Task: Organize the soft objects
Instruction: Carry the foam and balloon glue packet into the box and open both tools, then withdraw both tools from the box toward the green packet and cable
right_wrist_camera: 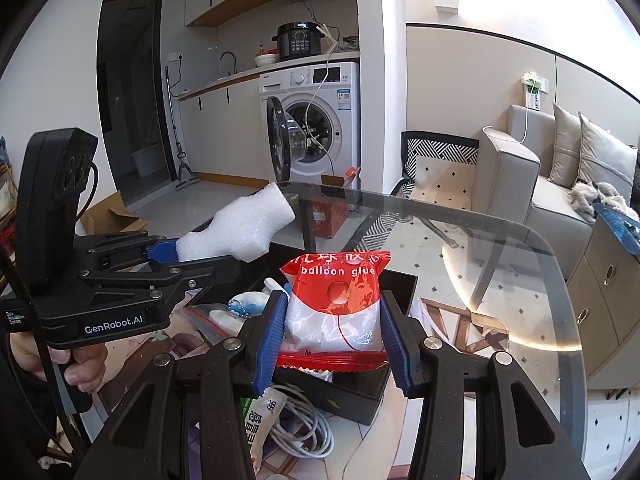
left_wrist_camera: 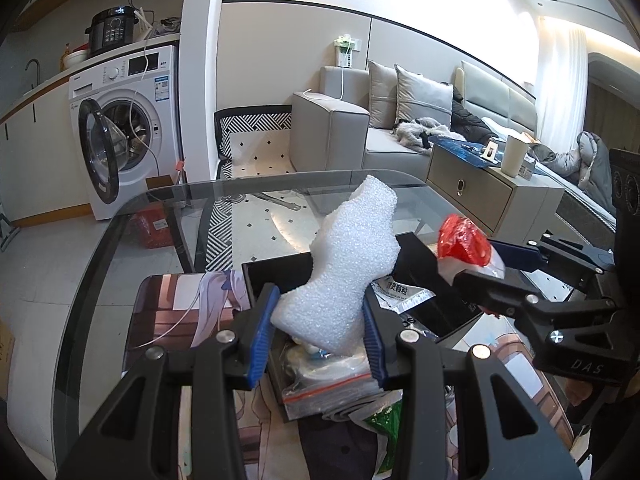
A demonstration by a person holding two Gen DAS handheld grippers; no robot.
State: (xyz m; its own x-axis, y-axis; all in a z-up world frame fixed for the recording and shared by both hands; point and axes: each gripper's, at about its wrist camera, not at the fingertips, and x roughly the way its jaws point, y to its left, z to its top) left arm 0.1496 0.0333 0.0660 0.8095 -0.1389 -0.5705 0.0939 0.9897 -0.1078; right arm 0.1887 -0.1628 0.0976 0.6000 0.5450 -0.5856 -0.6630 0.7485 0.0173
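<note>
While both tools hang above the glass counter point(left_wrist_camera: 120, 232), the left hand-held gripper point(left_wrist_camera: 318, 330) is clamped on a white foam piece point(left_wrist_camera: 348, 264), its blue pads pressing the narrow lower end from either side so that the foam rises tilted up and away from the jaws. From the right wrist view the same foam point(right_wrist_camera: 236, 234) juts out to the right of that tool, whose black body reads "GenRobot.AI", and a person's hand point(right_wrist_camera: 60, 356) grips its handle at the lower left edge. The right hand-held gripper point(right_wrist_camera: 334, 334) is clamped on a red and white packet point(right_wrist_camera: 336, 308) printed "balloon glue"; the pads squeeze its white middle and the packet stands upright between them. In the left wrist view this packet point(left_wrist_camera: 464, 246) shows as a crumpled red bundle at the tip of the right tool, just to the right of the foam and apart from it. Below both held things sits a black tray point(right_wrist_camera: 356, 394) on a printed mat point(left_wrist_camera: 172, 312) that covers part of the counter. A clear zip bag with a red seal point(left_wrist_camera: 332, 388) lies in the tray beneath the foam, and a coiled white cable point(right_wrist_camera: 304, 428) lies on the mat just beside the tray's near edge, next to a green and white sachet point(right_wrist_camera: 256, 424).
</note>
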